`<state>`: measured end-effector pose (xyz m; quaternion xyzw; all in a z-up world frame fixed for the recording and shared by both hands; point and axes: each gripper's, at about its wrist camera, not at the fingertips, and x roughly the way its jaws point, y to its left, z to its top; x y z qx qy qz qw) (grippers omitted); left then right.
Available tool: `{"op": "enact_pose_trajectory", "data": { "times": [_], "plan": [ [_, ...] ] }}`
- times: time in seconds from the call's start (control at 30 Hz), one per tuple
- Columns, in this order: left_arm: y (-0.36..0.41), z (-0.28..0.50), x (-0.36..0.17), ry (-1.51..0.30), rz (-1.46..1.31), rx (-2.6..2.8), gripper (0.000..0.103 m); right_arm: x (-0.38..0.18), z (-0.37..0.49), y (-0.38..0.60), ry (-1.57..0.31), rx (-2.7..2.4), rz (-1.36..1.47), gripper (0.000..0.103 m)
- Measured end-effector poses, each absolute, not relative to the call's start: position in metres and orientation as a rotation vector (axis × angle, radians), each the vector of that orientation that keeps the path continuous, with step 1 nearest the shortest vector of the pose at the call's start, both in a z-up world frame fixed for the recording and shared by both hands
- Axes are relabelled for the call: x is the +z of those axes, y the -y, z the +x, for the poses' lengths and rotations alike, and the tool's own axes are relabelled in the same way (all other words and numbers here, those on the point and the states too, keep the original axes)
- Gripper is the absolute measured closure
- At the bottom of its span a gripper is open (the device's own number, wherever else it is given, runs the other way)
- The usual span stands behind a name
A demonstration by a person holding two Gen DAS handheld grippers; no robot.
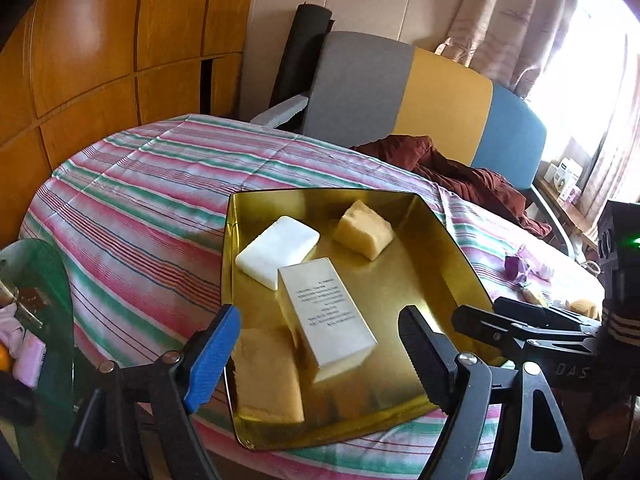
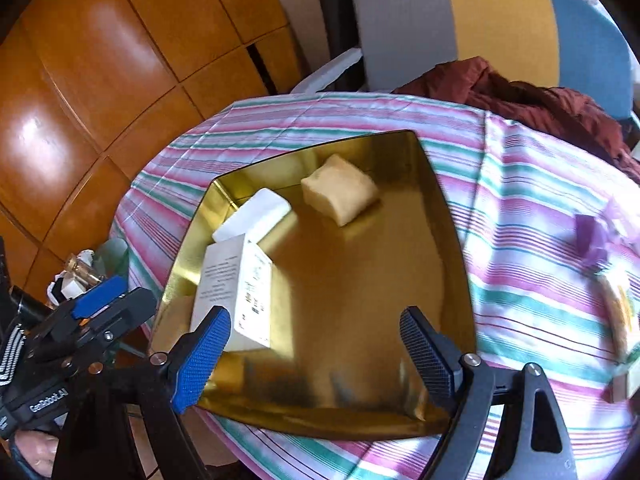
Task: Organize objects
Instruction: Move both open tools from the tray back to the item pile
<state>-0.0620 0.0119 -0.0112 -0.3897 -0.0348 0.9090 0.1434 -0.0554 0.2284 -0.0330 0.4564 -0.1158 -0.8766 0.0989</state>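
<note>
My gold tray (image 1: 440,240) on the bench already holds 4 things: white soap (image 1: 278,251), white box (image 1: 328,316), 2 yellow blocks. Both my jaws are wide w/ nothing in them, over the tray's near edge. Still left, I think: small bits by the purple thing (image 1: 513,267) on the striped cloth (image 1: 140,184); a chair w/ a red cloth and wood doors behind.
</note>
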Motion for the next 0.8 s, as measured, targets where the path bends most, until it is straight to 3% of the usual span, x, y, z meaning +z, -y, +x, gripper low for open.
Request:
{"op": "enact_pose_trajectory", "data": {
  "times": [0.5, 0.8],
  "plan": [
    [-0.064, -0.020, -0.011, -0.087, -1.080, 2.537, 0.019, -0.012, -0.012, -0.248, 0.209, -2.782, 1.232, 0.015],
    [-0.097, -0.007, -0.023, -0.165, -1.113, 2.440, 0.019, -0.024, -0.002, -0.289, 0.255, -2.847, 1.300, 0.015]
  ]
}}
